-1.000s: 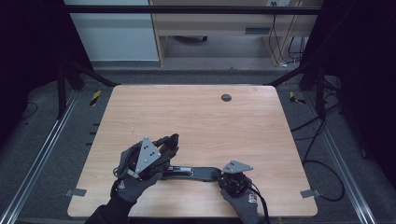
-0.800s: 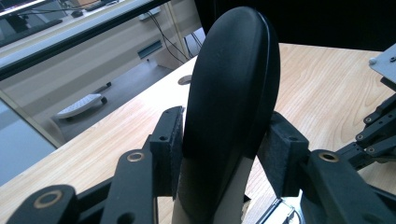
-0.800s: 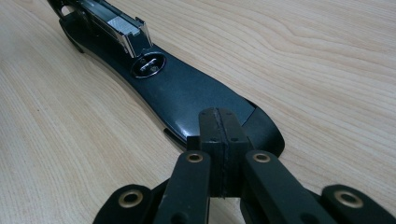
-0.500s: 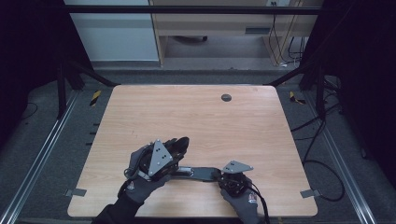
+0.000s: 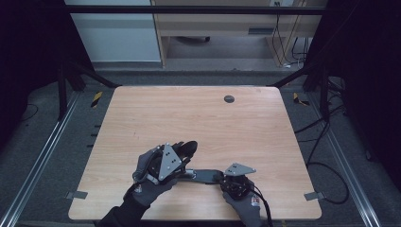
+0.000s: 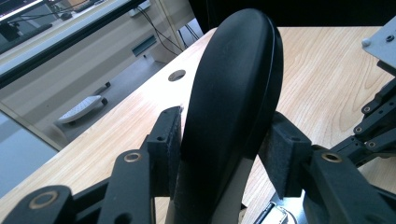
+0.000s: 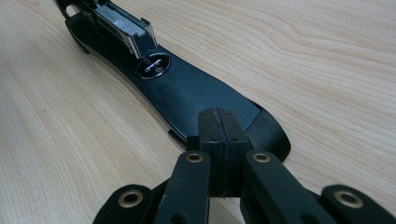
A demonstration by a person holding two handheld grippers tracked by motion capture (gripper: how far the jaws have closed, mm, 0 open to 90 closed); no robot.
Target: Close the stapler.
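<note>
Left tongs [image 6: 224, 154] clamp the stapler's raised black arm [image 6: 233, 93]; right tongs [image 7: 218, 140], shut, apparently press its base [image 7: 187, 93].

Left gripper [image 6: 224, 154] clamped on the black stapler top [image 6: 233, 88]

Both pads press the sides of that rounded black arm, which sticks up and away over the wooden table [image 6: 322, 70]. There's a round hole [image 6: 176, 75] in the tabletop farther off to the left, and the other gripper's linkage [image 6: 378, 126] at the right edge.
</note>
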